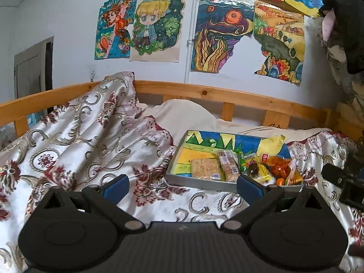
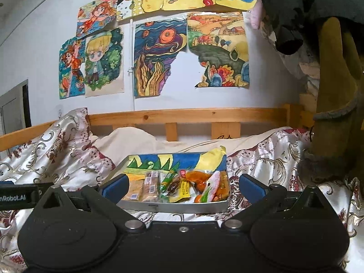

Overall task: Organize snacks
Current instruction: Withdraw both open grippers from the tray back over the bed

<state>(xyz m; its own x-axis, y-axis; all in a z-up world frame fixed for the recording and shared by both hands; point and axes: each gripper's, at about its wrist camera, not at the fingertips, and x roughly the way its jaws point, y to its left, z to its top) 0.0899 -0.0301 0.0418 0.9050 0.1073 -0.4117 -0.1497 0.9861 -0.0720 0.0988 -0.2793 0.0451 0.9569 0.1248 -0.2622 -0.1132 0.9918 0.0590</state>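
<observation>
A grey metal tray point(image 1: 193, 181) point(image 2: 177, 206) lined with a coloured drawing lies on the bed. Several wrapped snacks lie along its near side: cracker packs point(image 1: 206, 168) point(image 2: 136, 190), a green stick pack point(image 2: 167, 180), a yellow pack point(image 2: 184, 190) and orange packs point(image 1: 278, 167) point(image 2: 200, 177). A pink and green pack point(image 2: 211, 187) lies on the orange ones. My left gripper point(image 1: 182, 185) is open and empty, low over the bedspread, left of the tray's near edge. My right gripper point(image 2: 182, 187) is open and empty, its fingers wide on either side of the tray's near edge.
A floral satin bedspread point(image 1: 79, 136) covers the bed, bunched up at the left. A wooden rail point(image 1: 204, 93) runs behind, under drawings taped to the wall. Hanging clothes point(image 2: 336, 91) crowd the right side. The right gripper's body point(image 1: 345, 182) shows at the left view's right edge.
</observation>
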